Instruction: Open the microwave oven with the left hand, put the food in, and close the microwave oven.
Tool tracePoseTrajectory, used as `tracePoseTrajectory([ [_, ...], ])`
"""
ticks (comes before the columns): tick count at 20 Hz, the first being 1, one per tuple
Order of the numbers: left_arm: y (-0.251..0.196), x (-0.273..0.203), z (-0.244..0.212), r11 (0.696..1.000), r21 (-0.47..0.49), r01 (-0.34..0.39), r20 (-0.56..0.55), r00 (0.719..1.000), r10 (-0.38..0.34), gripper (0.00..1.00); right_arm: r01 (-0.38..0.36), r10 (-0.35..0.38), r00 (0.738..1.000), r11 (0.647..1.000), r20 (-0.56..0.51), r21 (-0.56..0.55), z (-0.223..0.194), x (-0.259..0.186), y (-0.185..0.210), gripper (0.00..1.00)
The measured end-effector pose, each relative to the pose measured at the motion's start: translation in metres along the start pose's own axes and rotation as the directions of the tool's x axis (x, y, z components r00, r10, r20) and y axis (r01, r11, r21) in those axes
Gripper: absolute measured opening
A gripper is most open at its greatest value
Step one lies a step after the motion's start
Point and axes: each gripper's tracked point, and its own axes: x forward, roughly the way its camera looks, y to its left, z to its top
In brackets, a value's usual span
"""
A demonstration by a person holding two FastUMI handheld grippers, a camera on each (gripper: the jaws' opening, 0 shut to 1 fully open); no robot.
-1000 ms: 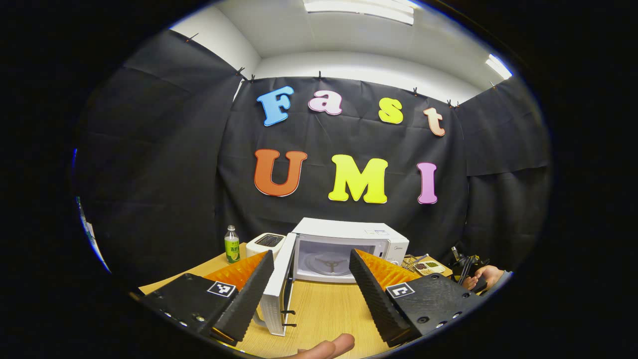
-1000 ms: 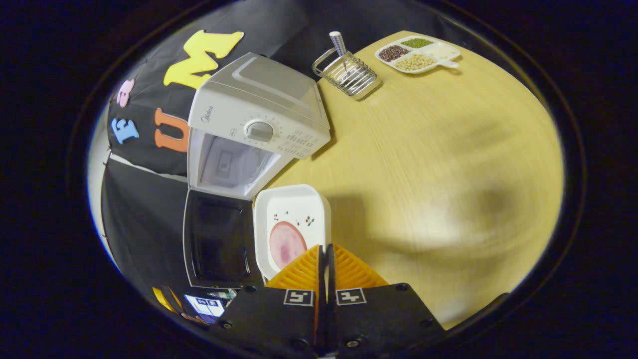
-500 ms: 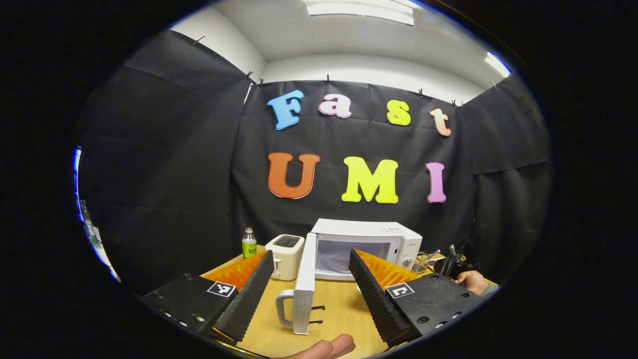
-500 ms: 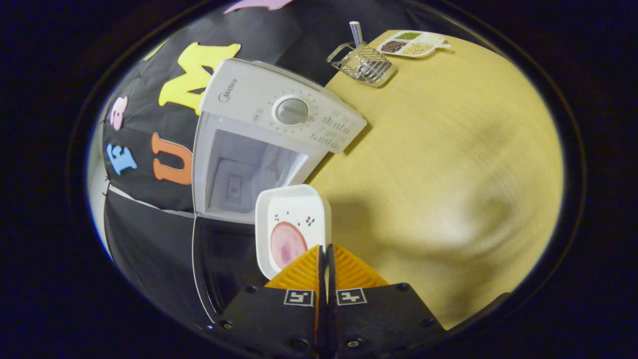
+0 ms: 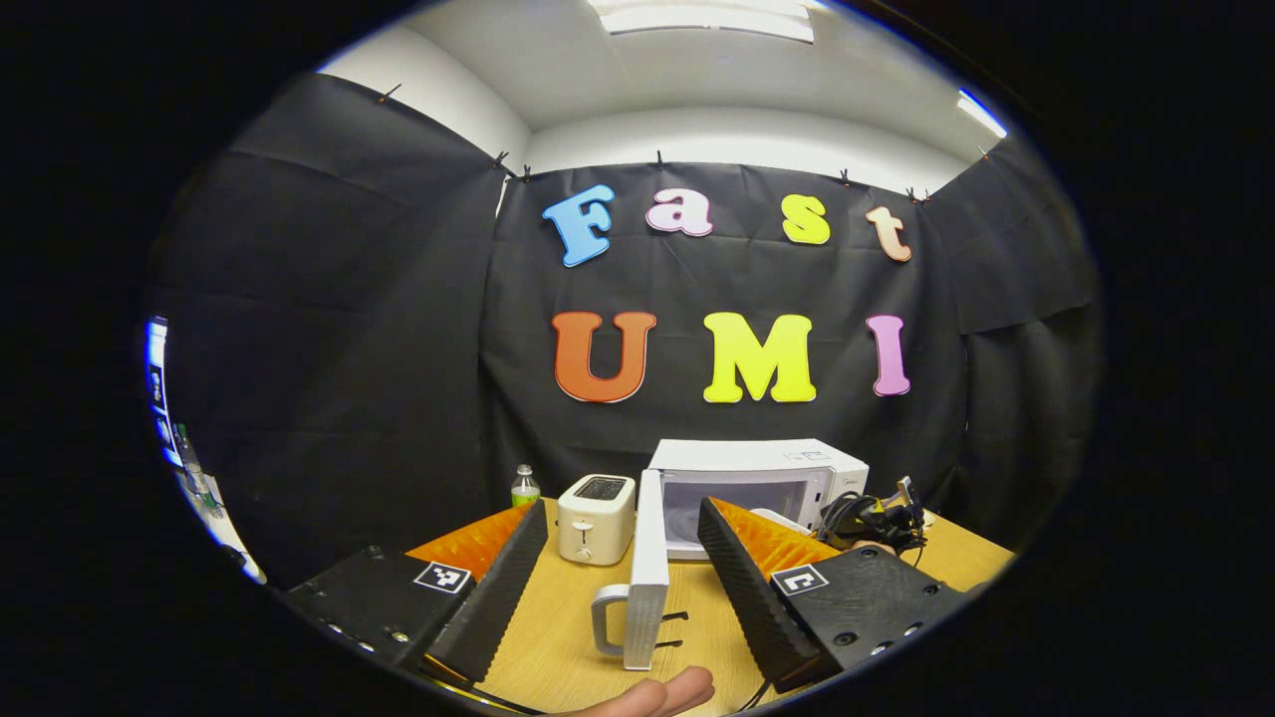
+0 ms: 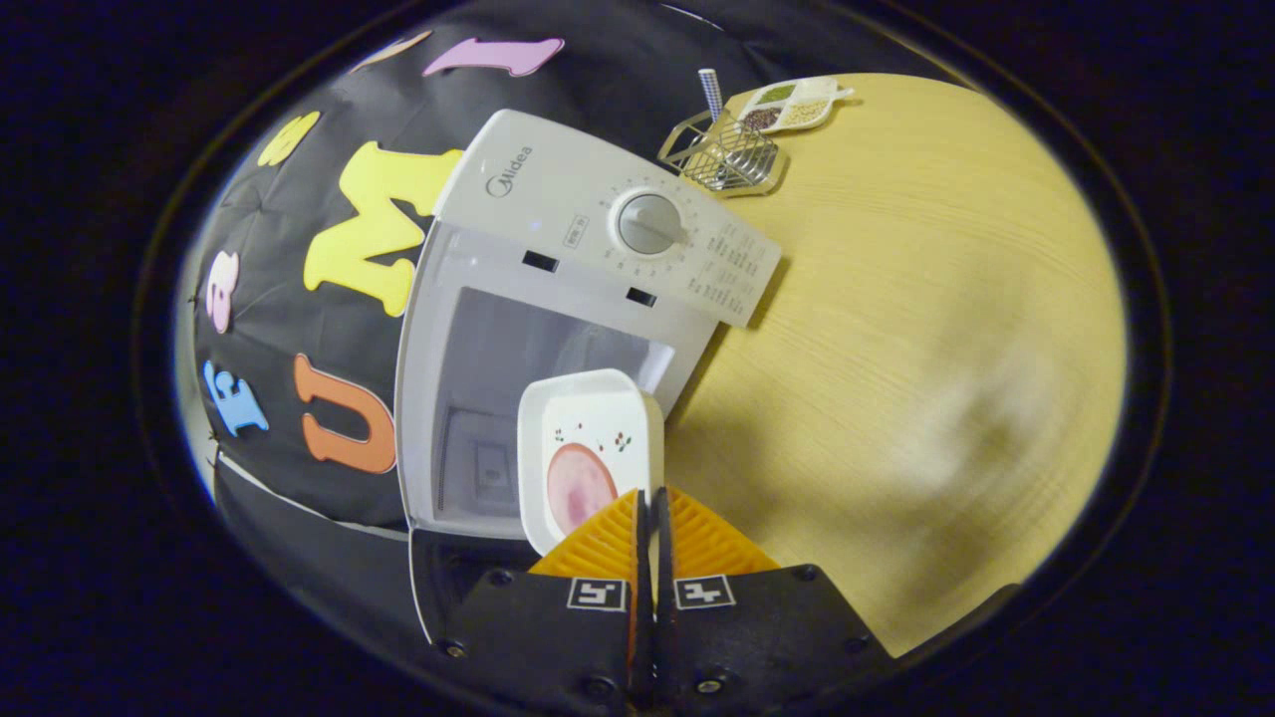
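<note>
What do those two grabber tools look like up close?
Each has black bolted blocks carrying wedge-shaped ridged jaws. The left gripper and right gripper both wear small square black-and-white marker stickers. A bare fingertip of the person peeks in below the left one.

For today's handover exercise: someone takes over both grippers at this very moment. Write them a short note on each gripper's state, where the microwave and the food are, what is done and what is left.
Left gripper: open, holding nothing, facing the edge of the open microwave door.
Right gripper: shut on the rim of the white dish, which carries a slice of pink food and hangs in front of the microwave opening.
Done: door opened, dish picked up.
Left: set the dish inside the cavity, release, withdraw, then close the door.
</note>
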Motion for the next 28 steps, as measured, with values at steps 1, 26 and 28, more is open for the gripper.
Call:
tracePoseTrajectory([
  [1,0.001,0.000,0.001,1.000,0.005,0.000,-0.002,1.000,0.000,0.94,0.010,-0.010,1.000,1.000,0.012,0.020,-0.004,0.008,0.004,0.05],
  [26,0.006,-0.003,-0.006,1.000,0.028,0.002,-0.015,1.000,-0.002,0.94,0.012,-0.004,0.958,1.000,0.286,-0.028,0.027,0.156,0.069,0.02],
  [28,0.009,-0.006,-0.005,1.000,0.029,-0.005,-0.014,1.000,0.005,0.93,0.000,0.034,0.946,0.994,0.322,-0.107,0.034,0.142,0.076,0.03],
])
